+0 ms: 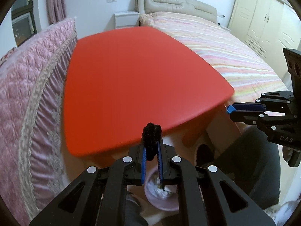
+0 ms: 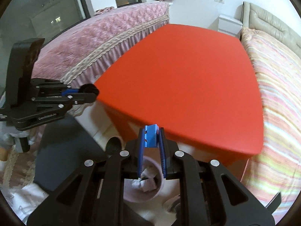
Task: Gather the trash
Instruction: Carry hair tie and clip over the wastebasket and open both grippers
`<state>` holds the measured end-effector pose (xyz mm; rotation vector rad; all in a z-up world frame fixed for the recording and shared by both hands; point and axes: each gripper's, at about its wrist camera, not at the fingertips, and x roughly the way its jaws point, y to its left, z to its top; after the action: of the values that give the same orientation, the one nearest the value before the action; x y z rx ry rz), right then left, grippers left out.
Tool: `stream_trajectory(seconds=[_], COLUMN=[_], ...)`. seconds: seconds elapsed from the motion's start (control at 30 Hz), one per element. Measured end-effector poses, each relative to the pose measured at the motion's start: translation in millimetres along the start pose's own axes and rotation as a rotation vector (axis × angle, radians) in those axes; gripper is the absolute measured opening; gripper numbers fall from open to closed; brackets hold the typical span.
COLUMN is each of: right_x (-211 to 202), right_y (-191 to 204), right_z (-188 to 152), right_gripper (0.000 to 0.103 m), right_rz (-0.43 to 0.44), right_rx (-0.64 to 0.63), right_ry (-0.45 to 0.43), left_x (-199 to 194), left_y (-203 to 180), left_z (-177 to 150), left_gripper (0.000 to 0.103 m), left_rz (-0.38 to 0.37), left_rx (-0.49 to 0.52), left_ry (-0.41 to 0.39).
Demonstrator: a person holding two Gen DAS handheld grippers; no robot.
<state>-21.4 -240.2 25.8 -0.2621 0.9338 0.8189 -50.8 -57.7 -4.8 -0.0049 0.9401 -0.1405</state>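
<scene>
2 beds are flanking the scene: one with a striped bedspread is lying to the right of the red table, and one with a quilted pink cover is sitting to its left. The table is filling the middle of both views. Below its near edge, a pink trash bin is sitting on the floor, holding crumpled white scraps. The left claw is pinching a fuzzy black piece tightly between its blue pads, above the bin and at the table's near edge. The right claw is gripping a small blue plastic piece, its jaws closed onto it, also over the bin.
</scene>
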Motion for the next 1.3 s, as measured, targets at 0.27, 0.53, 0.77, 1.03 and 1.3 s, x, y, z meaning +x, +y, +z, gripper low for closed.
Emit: stream_trajectory(seconds=[0.27, 0.53, 0.77, 1.03, 1.3], right_x=[3.1, 9.9, 17.0, 18.6, 15.4], right_y=[17.3, 27.8, 32.4, 30.3, 18.4], right_z=[-38.6, -55.6, -60.5, -58.8, -58.7], right_gripper=[0.015, 0.015, 0.015, 0.016, 0.093], right_rz=[0.033, 0.054, 0.070, 0.097, 0.054], right_rx=[0.011, 0.016, 0.017, 0.027, 0.068], right_ry=[0.045, 0.070, 0.092, 0.096, 0.061], left_x=[0.2, 3.4, 2.3, 3.6, 1.0], left_y=[-15.3, -19.7, -22.4, -23.5, -12.3], left_z=[-46.3, -65.9, -74.8, -74.4, -72.3], left_gripper=[0.009, 0.010, 0.010, 0.028, 0.094], left_rz=[-0.072, -0.091, -0.112, -0.155, -0.092], left_rx=[-0.008, -0.009, -0.015, -0.019, -0.055], left_ry=[0.057, 0.086, 0.097, 0.111, 0.083])
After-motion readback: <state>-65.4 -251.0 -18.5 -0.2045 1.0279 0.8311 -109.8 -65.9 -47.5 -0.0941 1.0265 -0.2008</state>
